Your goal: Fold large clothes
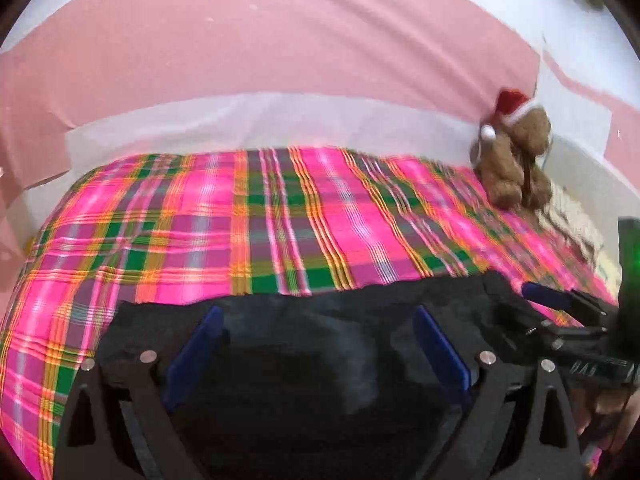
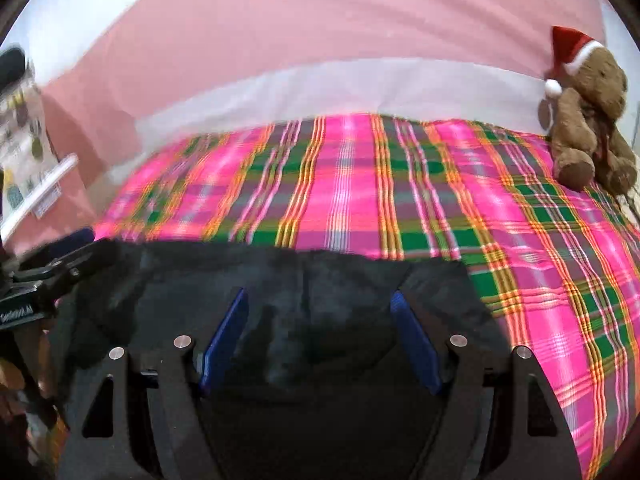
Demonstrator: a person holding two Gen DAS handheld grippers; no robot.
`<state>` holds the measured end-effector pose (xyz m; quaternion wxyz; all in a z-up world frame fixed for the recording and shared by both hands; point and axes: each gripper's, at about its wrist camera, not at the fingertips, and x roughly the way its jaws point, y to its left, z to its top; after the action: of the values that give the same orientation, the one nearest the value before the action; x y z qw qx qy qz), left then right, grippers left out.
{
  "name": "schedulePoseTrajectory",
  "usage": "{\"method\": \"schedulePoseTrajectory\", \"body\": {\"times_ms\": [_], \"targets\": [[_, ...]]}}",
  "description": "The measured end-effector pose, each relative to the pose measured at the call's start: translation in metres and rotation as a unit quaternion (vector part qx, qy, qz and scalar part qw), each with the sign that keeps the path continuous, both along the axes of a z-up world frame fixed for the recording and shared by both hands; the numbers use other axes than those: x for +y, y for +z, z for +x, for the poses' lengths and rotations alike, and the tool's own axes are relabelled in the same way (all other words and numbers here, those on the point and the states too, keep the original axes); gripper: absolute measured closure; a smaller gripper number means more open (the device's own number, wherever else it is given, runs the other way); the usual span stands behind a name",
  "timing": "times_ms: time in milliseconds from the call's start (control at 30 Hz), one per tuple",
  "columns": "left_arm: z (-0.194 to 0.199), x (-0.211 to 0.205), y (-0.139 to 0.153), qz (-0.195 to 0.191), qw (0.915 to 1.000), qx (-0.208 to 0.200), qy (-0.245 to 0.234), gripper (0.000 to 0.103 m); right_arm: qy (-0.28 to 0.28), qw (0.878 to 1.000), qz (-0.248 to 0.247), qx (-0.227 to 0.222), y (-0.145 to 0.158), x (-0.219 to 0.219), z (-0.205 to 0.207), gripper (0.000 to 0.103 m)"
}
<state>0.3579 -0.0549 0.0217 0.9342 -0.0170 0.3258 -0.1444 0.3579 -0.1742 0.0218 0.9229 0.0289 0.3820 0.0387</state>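
A large black garment [image 1: 304, 332] lies spread on a pink, green and orange plaid bed cover [image 1: 248, 216]; it also shows in the right wrist view [image 2: 304, 292]. My left gripper [image 1: 318, 312] is open, its blue fingers [image 1: 200, 344] wide apart just above the garment, holding nothing. My right gripper [image 2: 320, 296] is open too, blue fingers [image 2: 414, 340] spread over the black cloth. The right gripper shows at the right edge of the left wrist view [image 1: 560, 308]; the left gripper shows at the left edge of the right wrist view [image 2: 60, 256]. The garment's near part is hidden under the gripper frames.
A brown teddy bear [image 2: 588, 120] with a red Santa hat sits at the far right of the bed against a pink wall [image 2: 320, 28]; it also shows in the left wrist view [image 1: 516, 152]. A patterned printed bag [image 2: 28, 152] stands at the left. The plaid cover [image 2: 400, 184] stretches beyond the garment.
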Motion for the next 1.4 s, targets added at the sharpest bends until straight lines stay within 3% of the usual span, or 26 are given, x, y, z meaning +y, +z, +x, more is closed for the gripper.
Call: {"method": "schedulePoseTrajectory", "body": {"times_ms": [100,167,467,600,733,800,867,933,1033,1100,1400], "targets": [[0.028,-0.011,-0.035,0.009,0.9978,0.065,0.009,0.006,-0.013,0.999,-0.003,0.047,-0.034,-0.005,0.021,0.035],[0.039,-0.010,-0.050,0.000,0.9970,0.076,0.012,0.006,-0.019,0.998,0.008,0.054,-0.046,-0.016,0.029,0.036],[0.043,-0.022,-0.073,0.021,0.9975,0.066,0.018,0.005,-0.021,0.998,0.004,0.058,-0.074,-0.017,0.041,0.036],[0.037,-0.014,-0.055,0.009,0.9966,0.081,0.014,0.006,-0.025,0.998,0.007,0.052,-0.058,-0.020,0.030,0.037],[0.010,0.026,-0.015,0.017,0.9998,0.009,0.011,0.006,-0.037,0.999,0.004,0.003,-0.023,-0.039,0.004,0.038],[0.005,0.057,-0.007,0.034,0.9991,-0.010,0.025,0.006,-0.059,0.998,-0.001,0.011,-0.021,-0.060,0.003,0.038],[0.007,0.083,-0.014,0.053,0.9975,-0.008,0.047,0.006,-0.081,0.996,-0.013,0.031,-0.032,-0.076,0.006,0.038],[0.015,0.108,-0.032,0.046,0.9969,0.017,0.061,0.006,-0.091,0.994,-0.004,0.054,-0.050,-0.090,0.010,0.038],[0.026,0.132,-0.064,-0.009,0.9956,0.056,0.075,0.005,-0.097,0.994,0.014,0.049,-0.064,-0.096,0.010,0.038],[0.031,0.131,-0.076,-0.020,0.9950,0.059,0.078,0.004,-0.097,0.994,0.001,0.049,-0.068,-0.092,0.013,0.038],[0.044,0.117,-0.091,0.013,0.9935,0.074,0.085,0.000,-0.104,0.993,-0.005,0.062,-0.080,-0.092,0.024,0.038]]}}
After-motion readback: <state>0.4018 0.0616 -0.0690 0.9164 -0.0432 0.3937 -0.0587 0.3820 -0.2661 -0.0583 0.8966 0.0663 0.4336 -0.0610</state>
